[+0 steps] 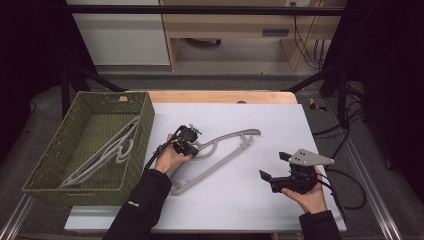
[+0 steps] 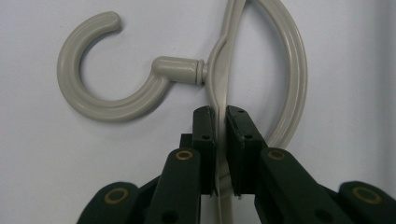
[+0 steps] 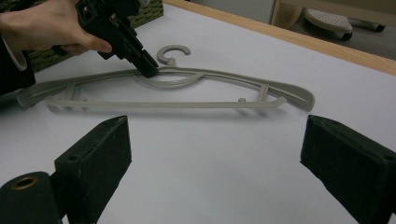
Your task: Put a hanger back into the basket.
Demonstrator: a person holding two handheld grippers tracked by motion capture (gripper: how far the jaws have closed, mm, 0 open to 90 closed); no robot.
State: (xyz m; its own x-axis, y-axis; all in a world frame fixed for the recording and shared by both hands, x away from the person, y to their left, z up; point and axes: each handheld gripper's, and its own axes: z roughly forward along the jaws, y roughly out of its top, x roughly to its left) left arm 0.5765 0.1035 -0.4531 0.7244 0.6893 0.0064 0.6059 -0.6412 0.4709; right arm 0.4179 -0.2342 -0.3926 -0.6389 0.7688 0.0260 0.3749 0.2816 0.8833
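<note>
Left gripper clamped on hanger beside its hook, ready for lifting toward basket; right gripper wide, idle.

1. The left gripper is a black, blocky tool with a small silvery fitting on top.
2. A black cable loops from it past the wrist.
3. Its fingers are flat black bars with small screw holes, hinged on links with brass-coloured pivot pins.
4. The right gripper is black too and carries a grey three-cornered plate with dark holes.
5. Its fingers are thick, matte black, squared pads with a brass-coloured pin at the base.
6. Both forearms wear black sleeves; the left one bears a small white mark near the cuff.
</note>
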